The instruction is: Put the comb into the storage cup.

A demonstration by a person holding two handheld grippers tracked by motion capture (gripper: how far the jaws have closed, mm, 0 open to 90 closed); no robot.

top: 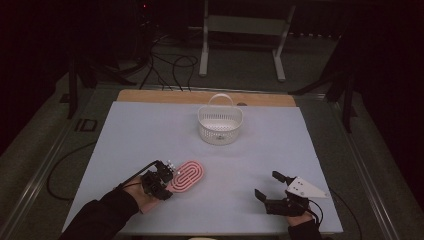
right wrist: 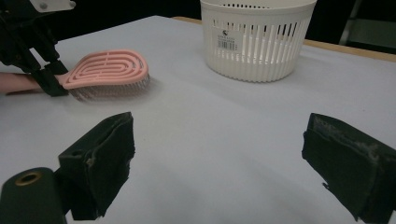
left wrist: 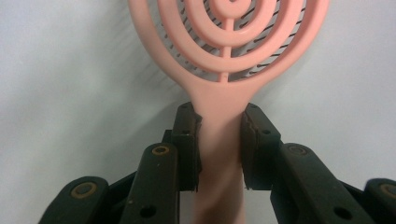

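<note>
A pink hairbrush (top: pixel 187 176) with an oval vented head lies bristles down on the white table cover (top: pixel 150 135), front left. My left gripper (top: pixel 169 187) is shut on the hairbrush's handle (left wrist: pixel 220 140), one jaw on each side of the neck below the head. The hairbrush (right wrist: pixel 108 70) also appears at the upper left of the right gripper view, with the left gripper (right wrist: pixel 50 80) on its handle. My right gripper (top: pixel 267 185) stands open near the front right edge, nothing between its jaws. A white slotted basket (top: pixel 220 122) with a raised handle stands at the table's far middle.
The basket (right wrist: pixel 256 37) carries a small label on its wall. A wooden table strip (top: pixel 150 96) runs along the far edge. Cables (top: pixel 172 67) and a metal stand (top: pixel 242 35) occupy the floor beyond. Open white surface lies between hairbrush, basket and right gripper.
</note>
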